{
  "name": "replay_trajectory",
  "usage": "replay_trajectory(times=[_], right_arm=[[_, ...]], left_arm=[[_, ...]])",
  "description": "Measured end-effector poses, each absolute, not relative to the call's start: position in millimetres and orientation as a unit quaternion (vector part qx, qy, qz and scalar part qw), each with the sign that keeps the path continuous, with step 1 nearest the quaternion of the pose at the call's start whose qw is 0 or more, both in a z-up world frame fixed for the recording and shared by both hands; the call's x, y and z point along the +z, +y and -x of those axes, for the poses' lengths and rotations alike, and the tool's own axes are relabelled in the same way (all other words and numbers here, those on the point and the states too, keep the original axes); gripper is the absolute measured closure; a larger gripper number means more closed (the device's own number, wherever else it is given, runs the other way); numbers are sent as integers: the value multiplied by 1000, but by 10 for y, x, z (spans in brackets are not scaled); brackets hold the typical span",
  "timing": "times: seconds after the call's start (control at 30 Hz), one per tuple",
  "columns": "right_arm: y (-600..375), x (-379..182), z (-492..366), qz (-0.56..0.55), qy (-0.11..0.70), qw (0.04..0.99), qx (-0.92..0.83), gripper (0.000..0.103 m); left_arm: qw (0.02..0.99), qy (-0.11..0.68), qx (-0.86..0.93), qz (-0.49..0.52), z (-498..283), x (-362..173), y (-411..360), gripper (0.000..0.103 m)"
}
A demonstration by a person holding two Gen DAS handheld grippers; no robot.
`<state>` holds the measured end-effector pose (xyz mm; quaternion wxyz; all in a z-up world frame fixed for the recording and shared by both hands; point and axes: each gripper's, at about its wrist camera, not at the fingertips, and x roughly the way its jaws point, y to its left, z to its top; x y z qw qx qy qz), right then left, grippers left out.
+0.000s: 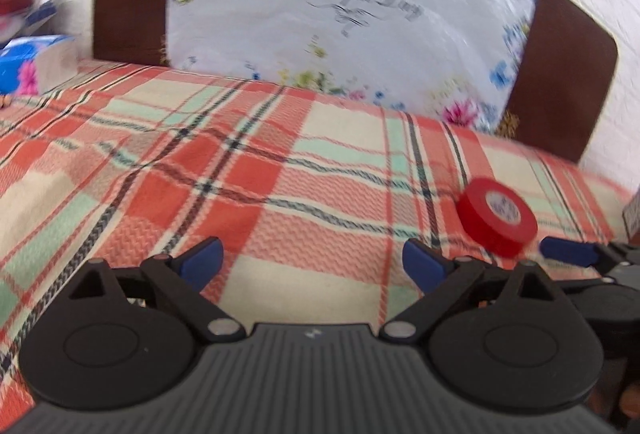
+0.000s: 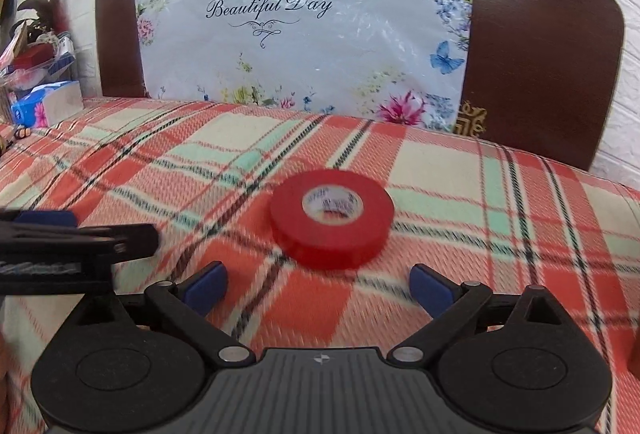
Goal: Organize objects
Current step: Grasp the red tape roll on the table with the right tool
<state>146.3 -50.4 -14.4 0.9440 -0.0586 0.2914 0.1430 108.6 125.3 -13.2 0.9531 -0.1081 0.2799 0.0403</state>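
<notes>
A roll of red tape with a white core lies flat on the plaid blanket, just ahead of my right gripper, which is open and empty with the roll centred beyond its blue pads. In the left wrist view the same roll lies to the right of my left gripper, which is open and empty over bare blanket. The left gripper's fingers show at the left of the right wrist view. A blue pad of the right gripper shows at the right edge of the left wrist view.
A dark wooden headboard with a floral "Beautiful Day" plastic cover stands behind the bed against a white brick wall. A blue tissue pack and a cluttered pile sit at the far left.
</notes>
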Motion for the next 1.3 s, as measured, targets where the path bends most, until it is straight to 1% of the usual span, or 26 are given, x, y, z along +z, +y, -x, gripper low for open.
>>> replay_trajectory(times=[0.07,0.2,0.27,0.3,0.33,0.47,0.6,0.73,0.83,0.9,0.97,1.03,1.07,1.13,1.2,1.3], right_arm=[[-474,-142,-1553,58,291,944,143,6],[-455,-136,-1751,50,290,945,146,8],[-465,-130,-1823,42,285,946,151,21],[-477,-126,-1842,38,283,946,151,23],[-493,-125,-1845,34,282,947,149,30],[-504,-118,-1756,49,279,947,154,31],[-593,-117,-1490,65,280,944,159,31],[-844,-129,-1088,59,288,942,160,31],[-1072,-145,-720,62,292,942,155,31],[-1239,-156,-455,63,294,942,149,31],[-1431,-161,-203,64,294,944,136,31],[-1625,-159,2,53,295,948,107,31],[-1707,-156,72,44,296,950,92,31],[-1817,-145,185,28,297,952,65,30],[-1854,-146,255,28,298,952,62,27],[-1851,-165,320,40,295,953,58,22]], left_arm=[[953,275,43,121,-1083,-135,1293,5],[954,275,44,113,-1100,-140,1267,5],[954,275,44,113,-1102,-143,1273,5],[954,276,44,112,-1099,-142,1273,5],[954,276,44,111,-1100,-143,1270,5],[954,278,45,105,-1100,-145,1266,5],[954,282,42,96,-1111,-146,1236,4],[953,294,36,67,-1117,-144,1148,4],[948,317,24,22,-1089,-126,975,4],[943,330,-7,31,-982,-91,869,5],[935,343,-64,60,-857,-29,698,7],[920,357,-137,82,-777,53,424,18],[909,367,-178,90,-763,91,273,21],[888,384,-240,84,-735,165,-38,31],[877,392,-273,57,-681,209,-312,35],[861,404,-309,20,-610,238,-587,35]])
